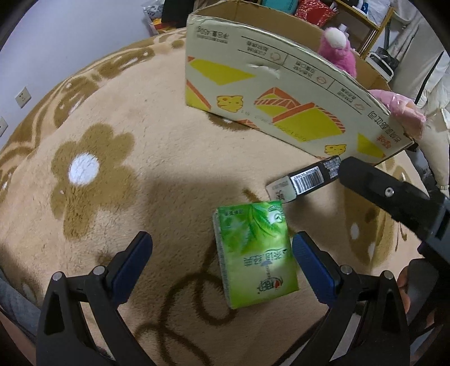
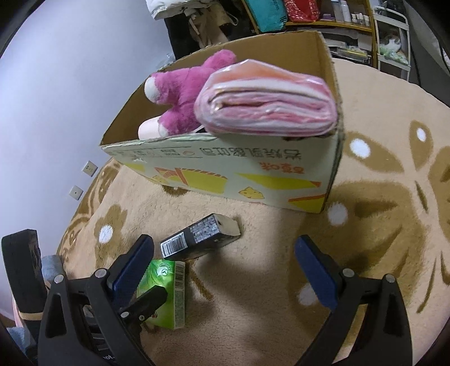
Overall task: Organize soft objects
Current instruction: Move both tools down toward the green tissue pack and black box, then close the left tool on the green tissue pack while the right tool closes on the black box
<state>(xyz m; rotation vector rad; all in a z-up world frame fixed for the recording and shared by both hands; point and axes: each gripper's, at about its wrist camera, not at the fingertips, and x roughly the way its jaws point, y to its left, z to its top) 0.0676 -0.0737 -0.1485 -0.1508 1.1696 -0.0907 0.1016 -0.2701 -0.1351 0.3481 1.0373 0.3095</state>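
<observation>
A green tissue pack point(image 1: 254, 253) lies on the beige flower carpet between my left gripper's point(image 1: 222, 253) open fingers, close to the right finger; it also shows in the right wrist view point(image 2: 168, 292). A black box with a barcode point(image 1: 306, 178) lies beyond it point(image 2: 199, 239). The cardboard box point(image 2: 225, 171) holds a pink plush toy point(image 2: 182, 93) and a wrapped pink folded cloth point(image 2: 267, 101) resting on its front corner. My right gripper point(image 2: 225, 267) is open and empty above the carpet, before the box.
The cardboard box point(image 1: 267, 98) stands at the back of the carpet point(image 1: 140, 140). Shelves with clutter point(image 2: 351, 22) stand behind it. A wall with sockets point(image 2: 90, 168) is at the left. The right gripper's body point(image 1: 393, 197) crosses the left wrist view.
</observation>
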